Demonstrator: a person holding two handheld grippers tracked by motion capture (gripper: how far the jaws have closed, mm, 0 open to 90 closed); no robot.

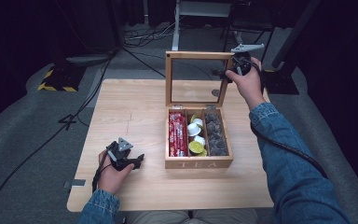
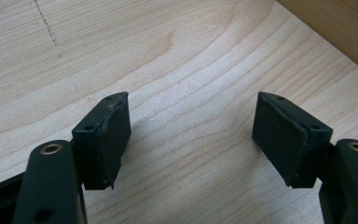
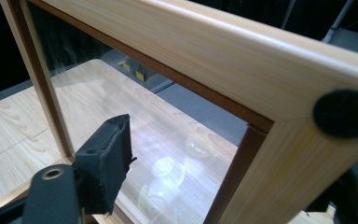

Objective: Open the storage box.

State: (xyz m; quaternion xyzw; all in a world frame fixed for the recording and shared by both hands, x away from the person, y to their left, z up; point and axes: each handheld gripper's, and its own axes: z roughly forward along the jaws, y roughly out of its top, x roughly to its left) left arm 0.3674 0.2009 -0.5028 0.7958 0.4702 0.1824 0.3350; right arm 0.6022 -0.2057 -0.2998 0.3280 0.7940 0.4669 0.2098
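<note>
The right hand-held gripper (image 1: 228, 73), jaws spread, straddles the upright lid's (image 1: 196, 55) far right corner, while the left hand-held gripper (image 1: 137, 161) rests spread on the surface (image 1: 135, 112), left of the box (image 1: 198, 163).

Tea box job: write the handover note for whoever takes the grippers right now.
Left gripper: open, nothing between its pads, resting low over the table left of the tea box.
Right gripper: up at the lid's top right corner, its frame between the jaws; left pad stands clear, so I call it open.
Done: lid stands upright; three compartments show red packets, capsules and dark pods.
Left: nothing taken out yet.
</note>
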